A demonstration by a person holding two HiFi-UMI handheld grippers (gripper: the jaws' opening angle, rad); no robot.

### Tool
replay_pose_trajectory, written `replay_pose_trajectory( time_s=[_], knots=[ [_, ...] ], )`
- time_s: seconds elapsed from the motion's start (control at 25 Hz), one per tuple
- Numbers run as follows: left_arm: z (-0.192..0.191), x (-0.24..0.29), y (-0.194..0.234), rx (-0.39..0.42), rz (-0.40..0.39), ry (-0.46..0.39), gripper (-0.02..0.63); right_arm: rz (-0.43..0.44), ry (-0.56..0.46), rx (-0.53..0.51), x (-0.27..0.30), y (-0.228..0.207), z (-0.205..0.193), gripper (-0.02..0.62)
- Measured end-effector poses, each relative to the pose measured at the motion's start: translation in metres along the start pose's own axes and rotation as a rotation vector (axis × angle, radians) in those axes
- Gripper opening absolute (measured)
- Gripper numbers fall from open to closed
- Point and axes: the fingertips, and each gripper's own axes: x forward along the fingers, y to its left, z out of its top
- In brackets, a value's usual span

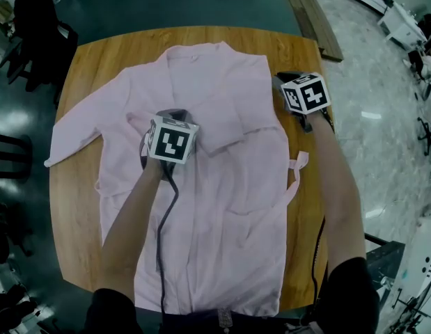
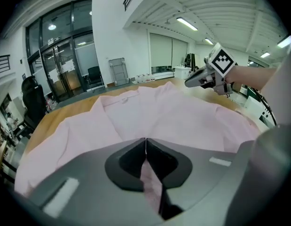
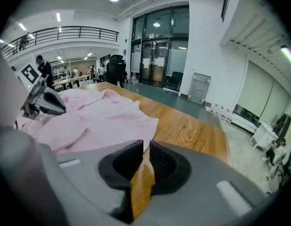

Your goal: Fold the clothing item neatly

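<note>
A pale pink shirt (image 1: 222,214) lies spread flat on the wooden table (image 1: 76,207), collar at the far side. One sleeve stretches out to the left; the other is folded in across the chest. My left gripper (image 1: 175,115) rests on the middle of the chest. In the left gripper view its jaws (image 2: 145,140) are pressed together with pink cloth (image 2: 173,117) at the tips. My right gripper (image 1: 281,79) sits at the shirt's far right shoulder edge. Its jaws (image 3: 146,145) leave only a thin slit, holding a pale corner of the shirt (image 3: 103,117), with bare wood (image 3: 183,126) below.
A pink tie strap (image 1: 296,167) sticks out past the shirt's right side. The left gripper's black cable (image 1: 161,242) trails over the shirt's lower half. Dark office chairs (image 1: 34,19) stand off the table's far left, wooden planks (image 1: 319,19) lie on the floor far right.
</note>
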Motion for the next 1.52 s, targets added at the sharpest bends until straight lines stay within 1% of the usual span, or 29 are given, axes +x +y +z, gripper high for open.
replay_pose_trajectory(
  time_s=[0.12,0.2,0.24,0.32,0.4,0.48,0.56,0.64,0.72,0.8,0.92,0.96,1.0,1.04,1.12,1.24,1.32,1.4,1.44,1.52],
  knots=[
    [0.002,-0.016,0.007,-0.043,0.001,-0.033,0.018,0.014,-0.025,-0.050,-0.031,0.015,0.002,0.031],
    [0.009,-0.027,0.009,-0.064,0.007,-0.073,0.021,0.064,-0.038,-0.067,-0.044,0.037,0.000,0.031],
    [0.012,-0.031,0.007,-0.070,0.008,-0.092,0.037,0.097,-0.040,-0.073,-0.049,0.050,-0.004,0.031],
    [0.018,-0.037,-0.005,-0.070,-0.011,-0.123,0.089,0.159,-0.033,-0.081,-0.056,0.077,-0.015,0.031],
    [0.024,-0.040,-0.028,-0.035,-0.062,-0.140,0.129,0.197,-0.012,-0.083,-0.059,0.099,-0.031,0.031],
    [0.031,-0.038,-0.060,0.024,-0.129,-0.147,0.166,0.206,0.015,-0.075,-0.060,0.115,-0.046,0.031],
    [0.038,-0.032,-0.095,0.074,-0.201,-0.147,0.187,0.190,0.040,-0.055,-0.061,0.124,-0.057,0.031],
    [0.038,-0.020,-0.126,0.121,-0.256,-0.125,0.207,0.162,0.056,-0.024,-0.060,0.129,-0.064,0.031],
    [0.032,-0.007,-0.141,0.171,-0.264,-0.078,0.213,0.141,0.059,0.018,-0.057,0.131,-0.066,0.031],
    [0.025,0.004,-0.144,0.208,-0.239,-0.036,0.213,0.131,0.059,0.049,-0.056,0.130,-0.067,0.031],
    [0.019,0.013,-0.141,0.218,-0.216,-0.005,0.202,0.121,0.077,0.069,-0.053,0.125,-0.073,0.027],
    [0.019,0.013,-0.138,0.212,-0.204,-0.006,0.179,0.121,0.084,0.073,-0.052,0.124,-0.075,0.025],
    [0.019,0.010,-0.133,0.199,-0.187,-0.013,0.116,0.121,0.088,0.077,-0.052,0.124,-0.077,0.023],
    [0.020,0.005,-0.126,0.180,-0.167,-0.028,0.069,0.120,0.090,0.081,-0.052,0.123,-0.079,0.021],
    [0.024,-0.013,-0.105,0.119,-0.123,-0.081,0.043,0.111,0.090,0.084,-0.053,0.120,-0.081,0.020],
    [0.024,-0.049,-0.060,-0.003,-0.053,-0.180,0.041,0.099,0.085,0.091,-0.054,0.116,-0.084,0.018],
    [0.008,-0.068,-0.028,-0.075,-0.011,-0.197,0.041,0.090,0.085,0.095,-0.054,0.114,-0.085,0.018],
    [-0.015,-0.079,-0.004,-0.119,0.013,-0.167,0.047,0.080,0.094,0.095,-0.053,0.113,-0.084,0.018],
    [-0.028,-0.082,0.002,-0.136,0.005,-0.137,0.055,0.074,0.101,0.097,-0.053,0.113,-0.084,0.018],
    [-0.056,-0.082,0.003,-0.166,-0.041,-0.066,0.086,0.057,0.120,0.101,-0.052,0.114,-0.083,0.018]
  ],
)
